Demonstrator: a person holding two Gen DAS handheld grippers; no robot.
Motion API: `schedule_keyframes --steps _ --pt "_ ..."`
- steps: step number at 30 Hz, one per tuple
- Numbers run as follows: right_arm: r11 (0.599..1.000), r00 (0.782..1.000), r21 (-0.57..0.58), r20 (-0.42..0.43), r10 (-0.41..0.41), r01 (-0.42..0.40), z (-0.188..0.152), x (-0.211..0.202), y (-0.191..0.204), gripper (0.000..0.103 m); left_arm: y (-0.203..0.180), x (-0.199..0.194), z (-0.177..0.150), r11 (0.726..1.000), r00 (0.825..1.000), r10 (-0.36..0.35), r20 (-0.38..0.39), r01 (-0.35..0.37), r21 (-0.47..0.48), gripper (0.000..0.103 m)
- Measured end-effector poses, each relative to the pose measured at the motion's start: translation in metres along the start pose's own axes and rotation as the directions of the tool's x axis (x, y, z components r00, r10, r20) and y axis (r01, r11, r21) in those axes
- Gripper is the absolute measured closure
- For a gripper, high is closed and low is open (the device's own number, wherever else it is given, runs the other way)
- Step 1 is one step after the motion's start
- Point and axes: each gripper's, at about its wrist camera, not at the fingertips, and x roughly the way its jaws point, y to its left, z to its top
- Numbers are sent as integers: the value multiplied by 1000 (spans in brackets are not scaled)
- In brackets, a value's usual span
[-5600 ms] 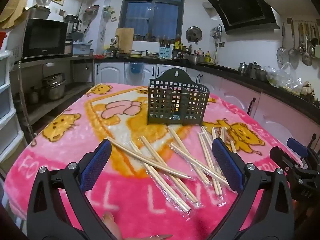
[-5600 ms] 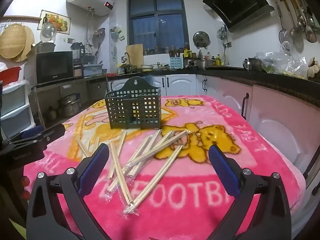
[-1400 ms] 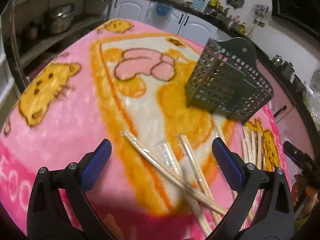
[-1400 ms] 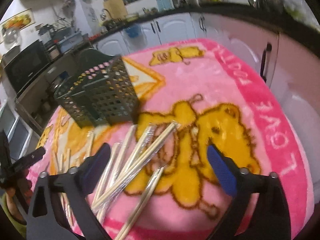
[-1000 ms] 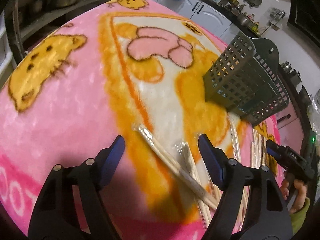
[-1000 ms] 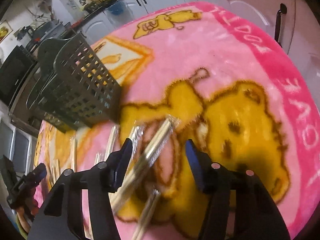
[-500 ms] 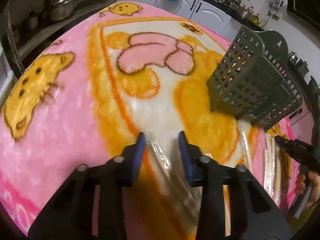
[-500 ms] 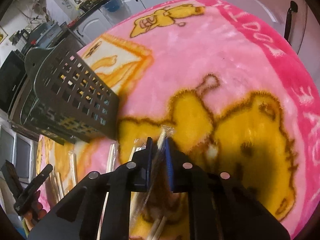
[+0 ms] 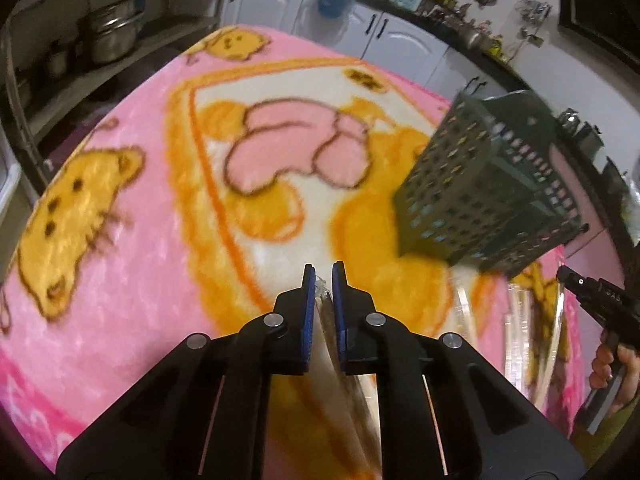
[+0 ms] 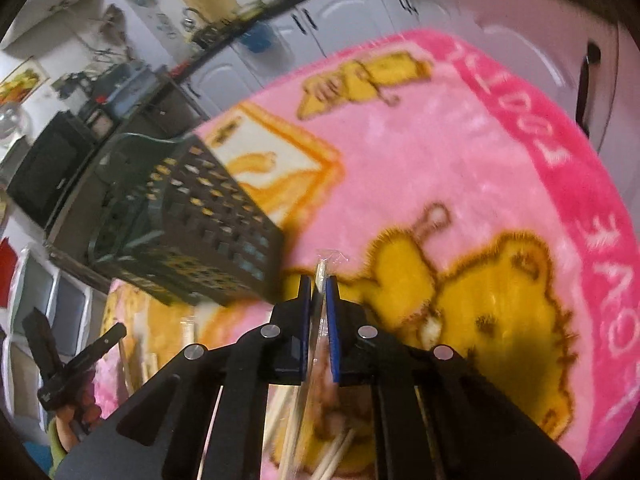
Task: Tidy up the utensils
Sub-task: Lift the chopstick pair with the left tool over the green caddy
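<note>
My left gripper (image 9: 323, 276) is shut on a plastic-wrapped pair of chopsticks (image 9: 325, 332), whose tip pokes out between the blue pads. My right gripper (image 10: 319, 288) is shut on another wrapped pair of chopsticks (image 10: 321, 270), its wrapper end sticking out past the pads. The dark green perforated utensil holder (image 9: 484, 200) stands on the pink blanket ahead and to the right in the left wrist view, and ahead and to the left in the right wrist view (image 10: 192, 220). More wrapped chopsticks (image 9: 552, 332) lie on the blanket near the holder.
The pink cartoon blanket (image 9: 120, 240) covers the table. The right gripper's handle and hand (image 9: 608, 320) show at the right edge of the left view; the left one's (image 10: 68, 384) at the lower left of the right view. White cabinets (image 10: 352, 12) stand beyond the table.
Both grippers went from wide open above the chopsticks to shut, each on a wrapped pair. Both views have come in low over the blanket.
</note>
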Motion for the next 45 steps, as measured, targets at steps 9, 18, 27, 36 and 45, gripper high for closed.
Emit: schedule_keyframes --steps 9,18,27,36,45 --pt "987 991 -153 124 59 -40 -5 -53 44 97 -46 -40 13 992 994 -80 72 73 103 100" --pt "959 966 -282 235 106 -37 -11 -91 76 97 -84 -78 25 974 975 -167 147 140 177 100" --pt "933 931 -359 329 157 -30 -13 -121 101 97 -116 -106 44 953 951 -232 204 181 244 101" --pt "923 887 -384 418 197 -24 1 -147 117 97 -146 -138 71 932 912 -299 282 216 290 101" --pt "911 843 -412 485 233 -15 25 -165 138 97 -169 -168 105 917 862 -348 369 231 324 101"
